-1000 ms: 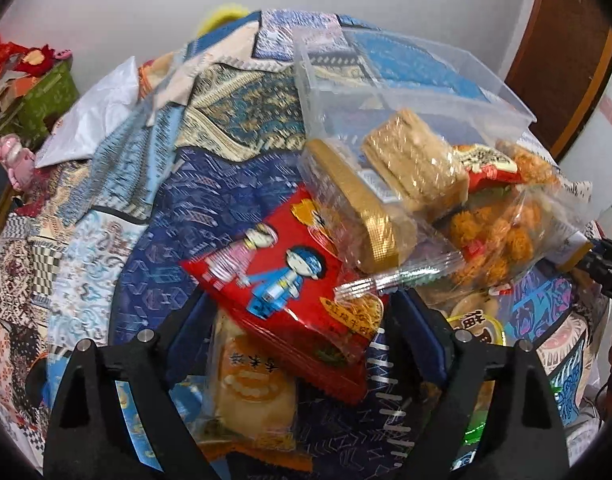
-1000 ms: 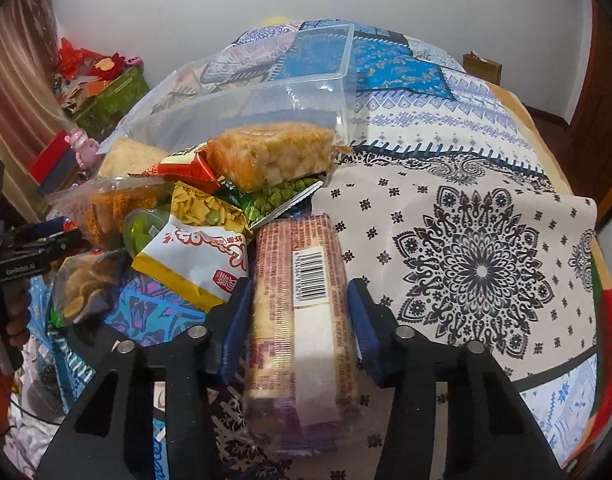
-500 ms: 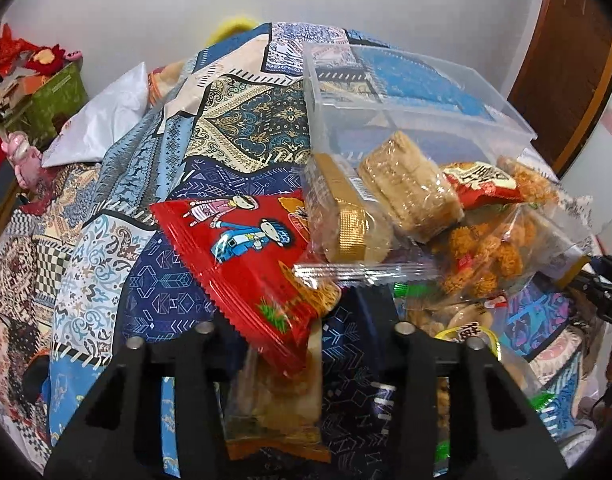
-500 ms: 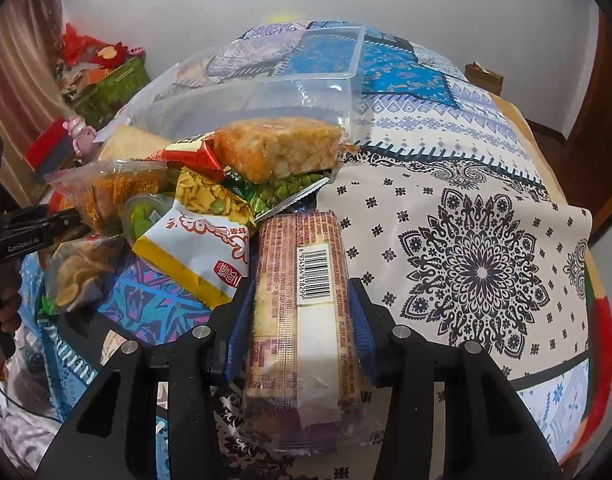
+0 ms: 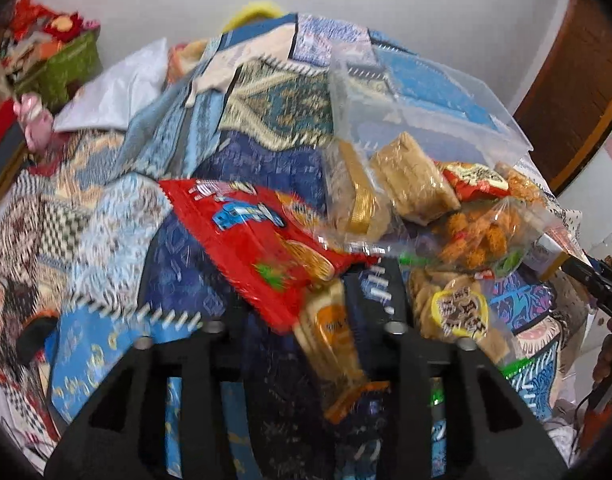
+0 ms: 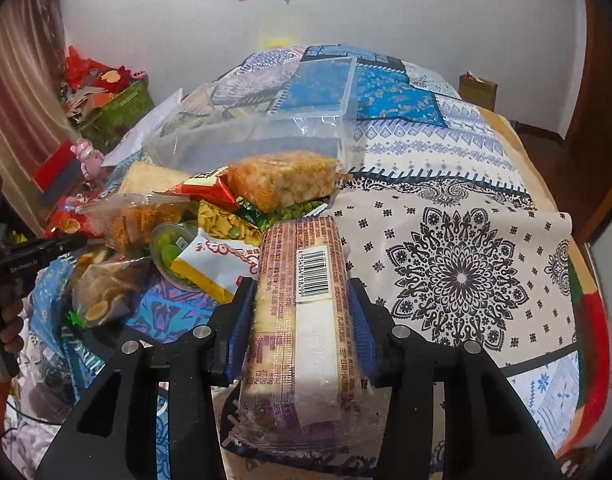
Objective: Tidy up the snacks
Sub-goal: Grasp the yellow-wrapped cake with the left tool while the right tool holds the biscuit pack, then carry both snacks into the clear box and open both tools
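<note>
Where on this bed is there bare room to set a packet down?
Free: the mandala-print sheet right of the barcode packet, and the clear bin, which looks mostly empty. Crowded: the snack pile in front of the bin.

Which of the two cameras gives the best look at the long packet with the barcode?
The right wrist view. The long barcode packet fills its centre, sharp, clamped between the right tool's blue pads, barcode readable. The left wrist view is blurred and does not show that packet; only part of the right tool appears at its right edge.

The snack pile lies on the bed, just before the plastic bin. The wafer pack lies right of the pile.
</note>
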### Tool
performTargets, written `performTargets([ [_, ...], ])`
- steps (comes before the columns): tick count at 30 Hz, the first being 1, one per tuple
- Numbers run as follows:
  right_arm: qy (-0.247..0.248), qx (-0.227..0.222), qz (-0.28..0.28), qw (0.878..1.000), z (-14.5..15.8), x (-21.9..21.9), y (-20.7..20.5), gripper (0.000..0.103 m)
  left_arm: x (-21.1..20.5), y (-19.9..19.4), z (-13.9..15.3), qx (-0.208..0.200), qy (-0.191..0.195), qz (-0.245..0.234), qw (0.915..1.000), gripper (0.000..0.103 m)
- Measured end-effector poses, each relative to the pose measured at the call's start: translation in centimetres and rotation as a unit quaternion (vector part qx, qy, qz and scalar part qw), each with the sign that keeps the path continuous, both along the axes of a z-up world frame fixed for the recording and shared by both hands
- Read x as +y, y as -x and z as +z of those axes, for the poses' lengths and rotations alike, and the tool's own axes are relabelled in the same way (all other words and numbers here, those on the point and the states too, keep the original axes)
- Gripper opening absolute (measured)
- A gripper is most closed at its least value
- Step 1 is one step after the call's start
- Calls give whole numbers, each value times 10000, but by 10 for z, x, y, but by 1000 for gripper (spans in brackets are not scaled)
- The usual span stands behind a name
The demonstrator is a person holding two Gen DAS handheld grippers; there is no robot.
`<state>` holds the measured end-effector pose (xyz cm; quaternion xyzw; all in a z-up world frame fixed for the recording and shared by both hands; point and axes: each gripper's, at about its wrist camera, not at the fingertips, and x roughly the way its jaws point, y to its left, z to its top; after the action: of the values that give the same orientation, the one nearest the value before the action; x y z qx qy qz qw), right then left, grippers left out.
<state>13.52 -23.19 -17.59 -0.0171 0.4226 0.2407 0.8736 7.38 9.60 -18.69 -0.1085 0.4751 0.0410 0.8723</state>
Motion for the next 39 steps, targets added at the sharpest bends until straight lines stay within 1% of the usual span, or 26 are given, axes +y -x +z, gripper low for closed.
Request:
performTargets([
  [2,-5,3,7,10000,0,0,2,42,-3,3,-2,16,-52,4,10000,59],
  [7,-9,28,21,10000,-2,-2,5,42,-11,1,-13,252,117,-104,9996,61],
  [11,-8,27,-20,10000,-1,-6,7,42,-18,-9,-22,287,-38,-46,9996,61],
  [16,-9,8,-59,10000,-1,-7,9,42,-22,-14,-31,290,-260,-99,9992,56],
  [18,-29,12,-67,10000,0,-7,9,42,-23,-13,-30,302,-348,-121,9989,47],
  [19,-38,14,-63,10000,0,-7,9,42,-23,-12,-29,306,-371,-108,9988,45],
  [20,-43,5,-59,10000,1,-7,10,42,-23,-9,-27,300,-356,-121,9988,39],
  [21,-47,-9,-52,10000,2,-7,10,42,-23,-6,-24,290,-329,-136,9989,36],
  [24,-71,-94,-32,9999,7,-6,13,42,-23,4,-14,211,-201,-148,9995,34],
  [28,-144,-201,-46,9997,14,-8,14,42,-26,20,7,-25,-166,-180,9997,34],
  [32,-212,-282,-60,9994,21,-7,12,42,-33,28,34,-362,-306,-214,9986,34],
  [39,-376,-541,-80,9978,41,-4,4,42,-37,19,75,-952,-371,-246,9945,34],
])
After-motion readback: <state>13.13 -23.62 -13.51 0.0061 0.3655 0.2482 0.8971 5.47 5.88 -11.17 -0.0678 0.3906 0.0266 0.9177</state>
